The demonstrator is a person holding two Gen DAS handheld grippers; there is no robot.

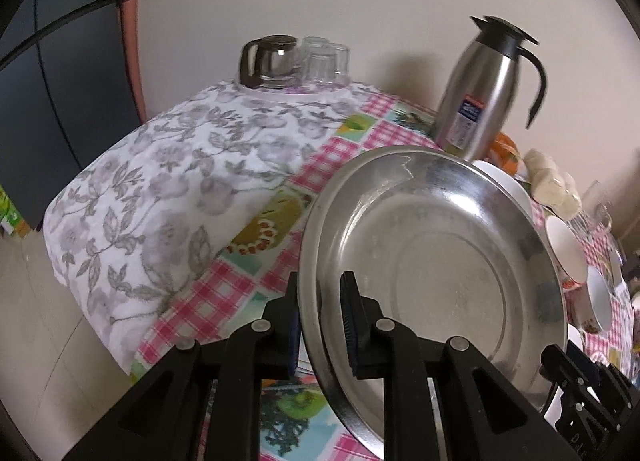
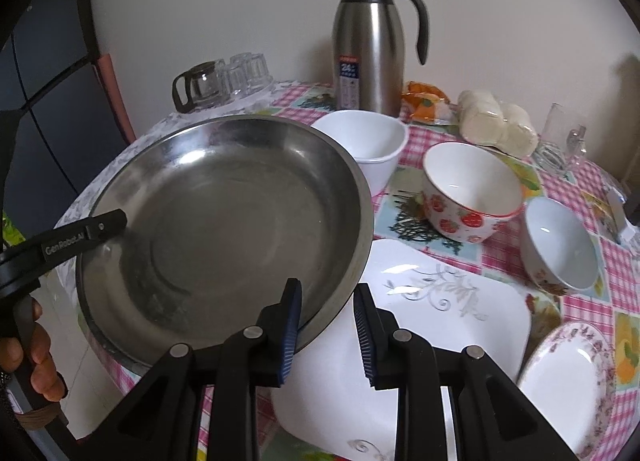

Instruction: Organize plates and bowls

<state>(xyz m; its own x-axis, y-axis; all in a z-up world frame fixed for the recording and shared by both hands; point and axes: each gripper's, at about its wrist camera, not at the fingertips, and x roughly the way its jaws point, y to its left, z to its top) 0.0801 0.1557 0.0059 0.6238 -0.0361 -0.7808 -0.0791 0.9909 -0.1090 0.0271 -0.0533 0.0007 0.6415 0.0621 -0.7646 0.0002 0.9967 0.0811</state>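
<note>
Left wrist view: the left gripper (image 1: 318, 325) pinches the near rim of a large round stainless steel plate (image 1: 436, 261), one finger outside the rim and one inside, holding it tilted above the worktop (image 1: 256, 261), which wears a pink checked cloth with fruit pictures. A white towel with grey flowers (image 1: 168, 189) covers the worktop's left part. A tall steel thermos jug with a black handle (image 1: 484, 89) stands behind the plate.

Right wrist view: the right gripper (image 2: 328, 331) clamps the opposite rim of the same steel plate (image 2: 224, 217); the left gripper (image 2: 102, 227) shows at the far rim, with a person's hand (image 2: 44, 357) on its grip. Beneath the plate's right edge lies a white square plate with a grey scroll pattern (image 2: 424, 313). Beyond it stand a plain white bowl (image 2: 368, 141), a strawberry-patterned bowl (image 2: 472, 189) and a smaller flower-patterned white bowl (image 2: 560, 249). A floral-rimmed oval dish (image 2: 568, 381) lies at the near right.
</note>
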